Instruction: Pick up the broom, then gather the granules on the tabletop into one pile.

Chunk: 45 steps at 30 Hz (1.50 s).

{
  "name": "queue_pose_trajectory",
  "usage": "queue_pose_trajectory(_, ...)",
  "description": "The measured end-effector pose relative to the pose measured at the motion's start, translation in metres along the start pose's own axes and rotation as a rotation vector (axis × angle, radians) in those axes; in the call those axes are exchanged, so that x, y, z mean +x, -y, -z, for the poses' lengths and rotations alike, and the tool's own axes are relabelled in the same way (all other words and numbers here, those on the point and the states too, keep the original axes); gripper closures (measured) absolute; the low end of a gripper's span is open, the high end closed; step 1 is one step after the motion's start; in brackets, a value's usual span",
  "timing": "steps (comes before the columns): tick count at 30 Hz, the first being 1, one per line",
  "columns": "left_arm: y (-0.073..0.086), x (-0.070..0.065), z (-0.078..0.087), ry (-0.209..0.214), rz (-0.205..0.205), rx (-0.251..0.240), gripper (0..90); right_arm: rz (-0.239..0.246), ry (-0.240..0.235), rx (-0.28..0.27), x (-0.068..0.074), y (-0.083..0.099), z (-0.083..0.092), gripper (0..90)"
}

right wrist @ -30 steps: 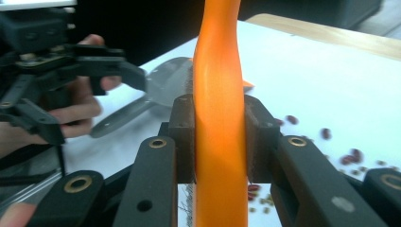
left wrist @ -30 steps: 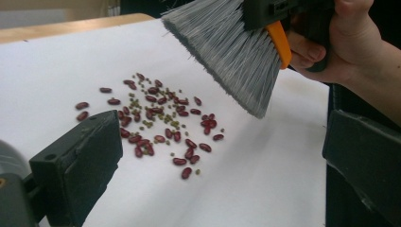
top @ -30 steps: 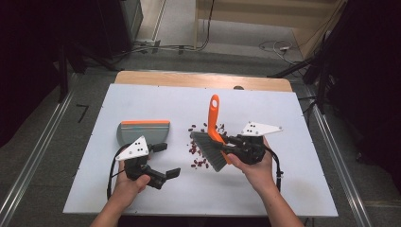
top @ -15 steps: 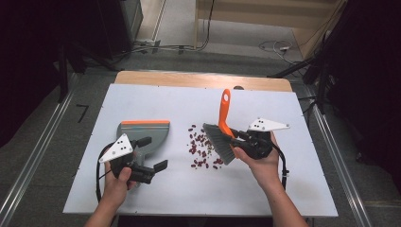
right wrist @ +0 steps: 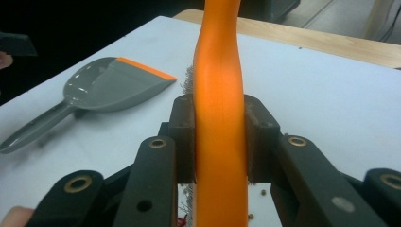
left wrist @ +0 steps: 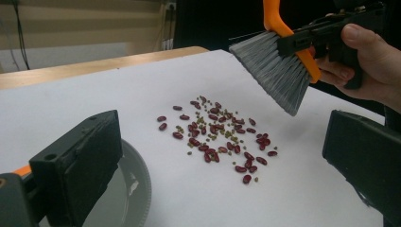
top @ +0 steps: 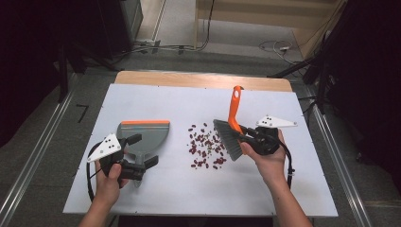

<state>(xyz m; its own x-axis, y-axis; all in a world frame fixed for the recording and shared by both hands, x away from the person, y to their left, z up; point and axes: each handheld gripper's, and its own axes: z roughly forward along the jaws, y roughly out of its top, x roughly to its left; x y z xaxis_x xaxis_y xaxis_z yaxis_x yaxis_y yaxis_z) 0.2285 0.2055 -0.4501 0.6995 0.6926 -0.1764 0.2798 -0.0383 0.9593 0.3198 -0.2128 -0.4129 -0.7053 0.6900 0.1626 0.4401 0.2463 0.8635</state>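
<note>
Now the brush [right wrist: 220, 118] handle sits clamped between the right gripper's [right wrist: 220, 142] jaws.

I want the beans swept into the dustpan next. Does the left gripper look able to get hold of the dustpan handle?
Probably yes. The left gripper has its jaws open beside the dustpan handle, with nothing between them; the beans and brush lie well off to the side.

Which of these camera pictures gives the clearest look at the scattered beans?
The left gripper view: the beans lie close and sharp on the white table, red ones and tiny greenish ones distinct. The high view shows the same beans as small dark specks beside the brush. The right gripper view catches a few beneath the handle.
</note>
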Motion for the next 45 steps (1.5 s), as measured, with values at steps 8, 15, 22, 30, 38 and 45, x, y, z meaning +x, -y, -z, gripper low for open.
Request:
queue_pose_trajectory(8, 0.001, 0.003, 0.004, -0.025, -0.002, -0.003, 0.0, -0.015, 0.057, 0.017, -0.014, -0.003, 0.002, 68.4)
queue_pose_trajectory(15, 0.003, 0.003, 0.005, -0.045, -0.022, 0.009, 0.0, -0.001, 0.140, 0.082, -0.026, -0.009, -0.009, 68.5)
queue_pose_trajectory(22, 0.003, 0.004, 0.006, -0.047, -0.020, 0.009, 0.0, 0.032, 0.205, 0.158, -0.039, -0.023, -0.029, 68.5)
queue_pose_trajectory(30, 0.003, 0.001, 0.003, -0.043, -0.023, 0.016, 0.0, 0.072, 0.288, 0.241, -0.052, -0.037, -0.052, 68.5)
queue_pose_trajectory(38, 0.005, 0.003, -0.002, -0.038, -0.020, 0.030, 0.0, 0.124, 0.365, 0.356, -0.059, -0.052, -0.077, 68.5)
queue_pose_trajectory(45, 0.004, 0.004, 0.001, -0.048, -0.013, 0.027, 0.0, 0.169, 0.378, 0.451, -0.058, -0.043, -0.101, 68.6)
